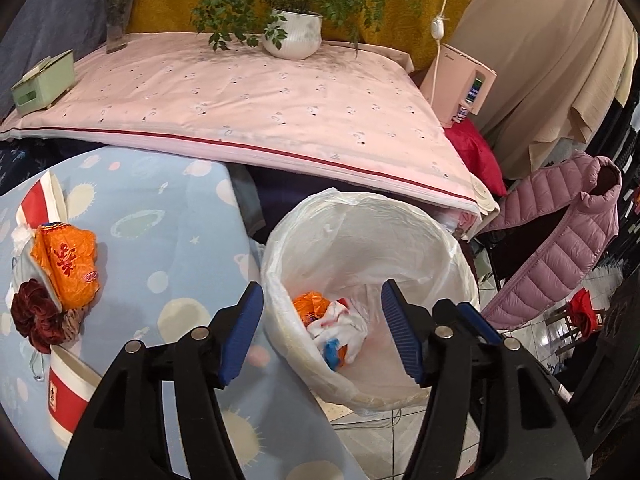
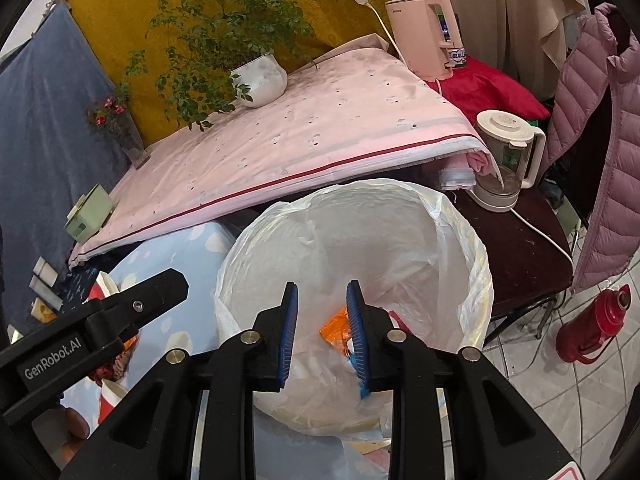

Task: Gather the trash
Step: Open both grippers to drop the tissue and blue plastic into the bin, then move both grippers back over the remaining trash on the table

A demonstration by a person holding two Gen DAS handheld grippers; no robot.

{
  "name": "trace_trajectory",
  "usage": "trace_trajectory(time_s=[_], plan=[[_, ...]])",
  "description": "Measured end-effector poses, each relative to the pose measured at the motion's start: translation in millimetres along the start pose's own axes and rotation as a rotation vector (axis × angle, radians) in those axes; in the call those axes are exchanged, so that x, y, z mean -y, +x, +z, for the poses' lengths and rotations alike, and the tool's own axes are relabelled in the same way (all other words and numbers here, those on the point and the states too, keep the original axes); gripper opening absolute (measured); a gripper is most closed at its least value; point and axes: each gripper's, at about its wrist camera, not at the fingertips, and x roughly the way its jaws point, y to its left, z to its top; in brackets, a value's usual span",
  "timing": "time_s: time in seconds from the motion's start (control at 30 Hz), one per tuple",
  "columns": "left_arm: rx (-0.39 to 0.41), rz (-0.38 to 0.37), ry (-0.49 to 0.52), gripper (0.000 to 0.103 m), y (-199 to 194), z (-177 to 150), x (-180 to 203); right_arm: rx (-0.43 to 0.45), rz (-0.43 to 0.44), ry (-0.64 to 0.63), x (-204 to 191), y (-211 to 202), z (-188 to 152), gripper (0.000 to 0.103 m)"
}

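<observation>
Left wrist view: the left gripper (image 1: 322, 332) gapes wide and empty above the bin (image 1: 456, 248), already holding crumpled trash (image 1: 332, 328). Right gripper (image 2: 322, 334), part open, also carries nothing. Left of the bin, on the blue cloth (image 1: 168, 216), lies an orange wrapper (image 1: 70, 264): probably light, crinkly, slippery, best pinched at a raised fold. Nearby paper cups (image 1: 66, 392) would crush easily.

A counter covered in a light blue patterned cloth (image 1: 168, 240). Left of the white-lined trash bin (image 1: 460, 264) standing on the tiled floor (image 1: 376, 444), the cloth carries an orange wrapper (image 1: 68, 264), a dark red fabric flower (image 1: 34, 314) and a red-and-white paper cup (image 1: 66, 392).
</observation>
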Motion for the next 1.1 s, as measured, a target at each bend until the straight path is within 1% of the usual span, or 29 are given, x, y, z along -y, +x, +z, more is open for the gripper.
trace_trajectory(time_s=[0.13,0.27,0.43,0.53,0.63,0.67,0.7,1.1], plan=[[0.002,0.011,-0.016,0.058,-3,-2,-9,-0.003,0.005,-0.012,-6,-1,-2,0.027],[0.004,0.023,-0.033,0.058,-8,-6,-19,-0.003,0.013,-0.027,-15,-4,-4,0.033],[0.004,0.038,-0.06,0.058,-13,-10,-33,-0.008,0.026,-0.05,-28,-6,-7,0.034],[0.005,0.05,-0.074,0.058,-17,-14,-43,-0.008,0.034,-0.061,-37,-9,-10,0.039],[0.005,0.067,-0.09,0.06,-21,-17,-55,-0.012,0.044,-0.078,-47,-10,-13,0.039],[0.006,0.073,-0.097,0.063,-23,-18,-59,-0.014,0.046,-0.084,-49,-10,-13,0.039],[0.008,0.077,-0.103,0.064,-24,-19,-62,-0.016,0.049,-0.091,-53,-10,-15,0.039],[0.011,0.139,-0.176,0.067,-45,-37,-110,-0.049,0.09,-0.17,-94,-10,-32,0.041]])
